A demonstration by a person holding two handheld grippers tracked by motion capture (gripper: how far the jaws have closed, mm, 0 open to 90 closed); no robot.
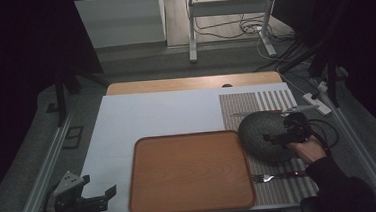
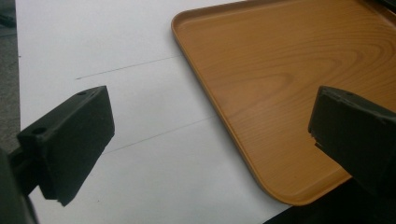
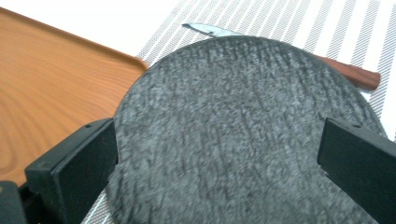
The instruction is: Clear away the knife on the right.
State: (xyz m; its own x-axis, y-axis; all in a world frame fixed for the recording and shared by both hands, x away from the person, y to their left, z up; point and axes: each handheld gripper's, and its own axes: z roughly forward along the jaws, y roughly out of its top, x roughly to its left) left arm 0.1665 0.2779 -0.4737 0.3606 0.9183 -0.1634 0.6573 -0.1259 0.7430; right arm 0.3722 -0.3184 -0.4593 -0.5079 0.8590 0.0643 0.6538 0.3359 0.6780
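From the high view, the right gripper (image 1: 277, 139) sits at the right middle of the frame, over a round dark grey plate (image 1: 260, 131). The plate lies on a striped placemat (image 1: 276, 100), just beside the right edge of a wooden tray (image 1: 190, 172) that has nothing on it. A knife (image 1: 276, 111) lies above the plate and a fork (image 1: 276, 176) lies below it, both on the placemat. The left gripper (image 1: 94, 195) is in the lower left corner, over the white table cover (image 1: 151, 113), near the tray's left edge.

In the left gripper view, the two black jaws stand wide apart and hold nothing. The white cover (image 2: 116, 46) is on the left, and the tray (image 2: 289, 70) takes up the upper right.

In the right gripper view, the jaws are open wide too, one on each side of the plate (image 3: 233, 130). I cannot tell if they touch it, but they are not squeezing it. The knife (image 3: 345, 72), with its reddish handle, peeks out behind the plate at the top, and the tray (image 3: 46, 84) is at the left.

I think the step in hand is reaching for the plate, maybe to move it onto the tray. Next, the right gripper should find the plate's rim, close on it firmly, and lift it flat so it does not slip.
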